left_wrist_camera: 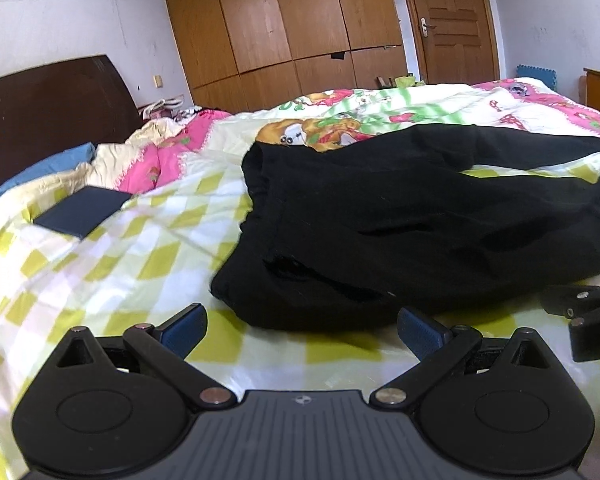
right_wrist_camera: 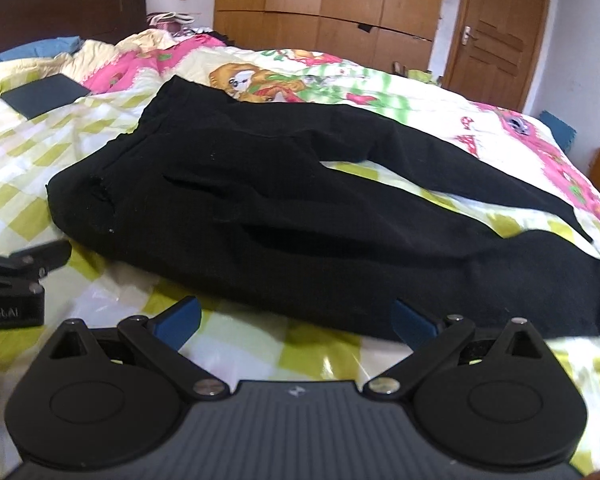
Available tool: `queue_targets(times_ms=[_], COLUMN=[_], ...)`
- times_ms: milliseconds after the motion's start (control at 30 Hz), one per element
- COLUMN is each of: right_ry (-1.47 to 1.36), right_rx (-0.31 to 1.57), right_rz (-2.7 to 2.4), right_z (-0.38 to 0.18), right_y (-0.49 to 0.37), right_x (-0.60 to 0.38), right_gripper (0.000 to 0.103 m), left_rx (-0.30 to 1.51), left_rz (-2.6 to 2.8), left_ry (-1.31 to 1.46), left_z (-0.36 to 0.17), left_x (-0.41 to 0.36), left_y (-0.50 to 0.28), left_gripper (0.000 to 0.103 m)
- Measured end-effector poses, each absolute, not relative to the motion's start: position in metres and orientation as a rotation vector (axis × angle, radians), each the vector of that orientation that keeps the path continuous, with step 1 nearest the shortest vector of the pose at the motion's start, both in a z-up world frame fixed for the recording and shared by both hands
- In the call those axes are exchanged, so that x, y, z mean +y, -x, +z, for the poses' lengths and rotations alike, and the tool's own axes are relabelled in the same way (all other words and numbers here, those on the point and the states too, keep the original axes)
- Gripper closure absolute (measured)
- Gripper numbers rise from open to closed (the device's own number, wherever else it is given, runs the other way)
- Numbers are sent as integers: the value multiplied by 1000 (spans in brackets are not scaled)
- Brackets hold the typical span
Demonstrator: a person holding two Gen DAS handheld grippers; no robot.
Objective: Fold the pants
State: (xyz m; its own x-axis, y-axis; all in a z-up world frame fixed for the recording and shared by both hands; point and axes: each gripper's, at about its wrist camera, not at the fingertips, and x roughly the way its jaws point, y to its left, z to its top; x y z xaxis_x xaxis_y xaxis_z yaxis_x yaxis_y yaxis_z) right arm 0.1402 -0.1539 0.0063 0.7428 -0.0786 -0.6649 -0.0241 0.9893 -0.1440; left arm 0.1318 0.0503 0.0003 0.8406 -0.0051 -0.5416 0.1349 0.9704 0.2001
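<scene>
a: left wrist view. left gripper (left_wrist_camera: 302,330) low over the quilt (left_wrist_camera: 112,268), jaws spread wide, nothing between them. blue pads (left_wrist_camera: 186,330) bare

b: and the pants (left_wrist_camera: 400,224)?

a: black, laid flat on the quilt just ahead of the jaws. waistband (left_wrist_camera: 256,184) to the left, legs running off right. near corner of the waist sits just beyond the pads, not touching. my guess is the gripper hangs there to take that corner

b: anything else?

a: dark flat thing (left_wrist_camera: 82,210) on the quilt, well apart at left. headboard (left_wrist_camera: 48,108) behind it, wardrobe (left_wrist_camera: 284,24) at back. edge of the other gripper (left_wrist_camera: 588,316) at far right, close alongside

b: right wrist view?

a: right gripper (right_wrist_camera: 296,322) same posture, jaws wide, holding nothing. near leg (right_wrist_camera: 420,264) lies just past the pads; right pad looks to be at the cloth edge, contact unclear. far leg (right_wrist_camera: 480,172) splays away, a wedge of quilt showing between the two

b: so unfolded

a: yes. legs apart, no fold made. i judge both grippers are lined along the near edge so that side can be lifted over onto the far leg. thin fabric, it may slip or bunch if pinched shallow
</scene>
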Motion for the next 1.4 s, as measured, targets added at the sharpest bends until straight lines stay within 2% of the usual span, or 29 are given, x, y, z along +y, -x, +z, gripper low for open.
queue_targets(times_ms=[400,633,667,700,767,833,900,933,1000,1033,1100,1200,1267,1333,1367,1400], right_ry=[251,345,362,371,380,409,428,416,355,342,344,319,319,313,314,321], right_rx=[742,740,744,751,762,746,729,738,785,800,817,851,856,869,873,876], right_rz=[116,241,255,269,307,331,362,376,390,391,408,422,435,447,456,468], right_z=[-9,-23,-26,-29,-31,-32,-34,-35,-32,-30,-24,-18,-17,-16,-15,-14], right_y=[-176,-189,-192,-195,-200,-204,-210,-215,-224,-226,-226,-220,-213,-203,-196,-190], right_x=[-125,-102,-98,-95,-90,-86,-84,-84,-84,-84,-80,-74,-65,-54,-48,-41], right_gripper=[2,4,6,10,15,15,19,22,39,43,60,72,75,77,77,78], left_rx=[557,656,680,707,718,721,730,738,749,752,760,757,762,759,757,762], left_rz=[-155,-270,-278,-279,-286,-303,-318,-309,-305,-306,-310,-305,-308,-294,-280,-254], left_ry=[-253,-289,-294,-307,-324,-317,-285,-275,-260,-252,-253,-250,-220,-199,-204,-222], left_z=[-5,-23,-26,-30,-33,-31,-29,-30,-29,-28,-25,-19,-14,-9,-7,-7], left_x=[89,100,100,99,100,105,111,113,116,118,122,132,142,149,152,157], left_y=[-177,-205,-210,-216,-219,-219,-222,-224,-227,-227,-225,-217,-211,-201,-197,-191], left_gripper=[0,0,9,13,15,21,38,42,47,47,53,58,74,77,84,87])
